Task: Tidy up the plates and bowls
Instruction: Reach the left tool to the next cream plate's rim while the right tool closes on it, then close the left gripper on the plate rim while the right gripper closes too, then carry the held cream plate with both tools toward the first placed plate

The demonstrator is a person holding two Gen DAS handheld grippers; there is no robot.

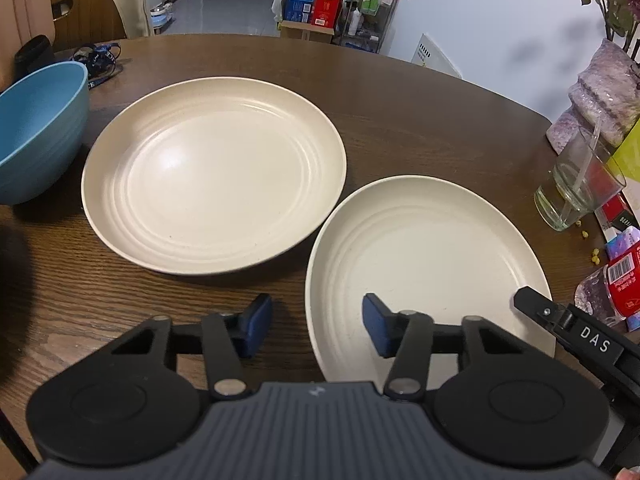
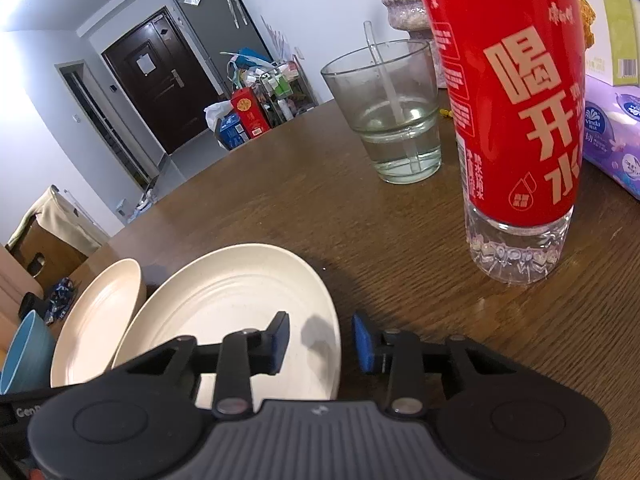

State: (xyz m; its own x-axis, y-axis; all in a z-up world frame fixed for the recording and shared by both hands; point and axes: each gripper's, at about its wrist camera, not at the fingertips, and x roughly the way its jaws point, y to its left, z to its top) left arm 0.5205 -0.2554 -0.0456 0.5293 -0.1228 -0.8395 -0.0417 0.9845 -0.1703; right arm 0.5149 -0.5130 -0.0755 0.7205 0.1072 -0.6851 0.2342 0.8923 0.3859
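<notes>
The smaller cream plate (image 1: 424,264) lay just beside the larger cream plate (image 1: 212,172), not yet stacked; the blue bowl (image 1: 40,128) stood apart at the worktop (image 1: 420,112) edge, so sorting seemed barely begun. The left gripper (image 1: 316,328) straddled the small plate's near rim, fingers part-closed without touching; the right gripper (image 2: 320,340) straddled its far rim, fingers narrower, contact unclear.

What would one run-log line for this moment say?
left gripper: open, straddling near plate rim | right gripper: open, straddling opposite rim | far plate: untouched
</notes>
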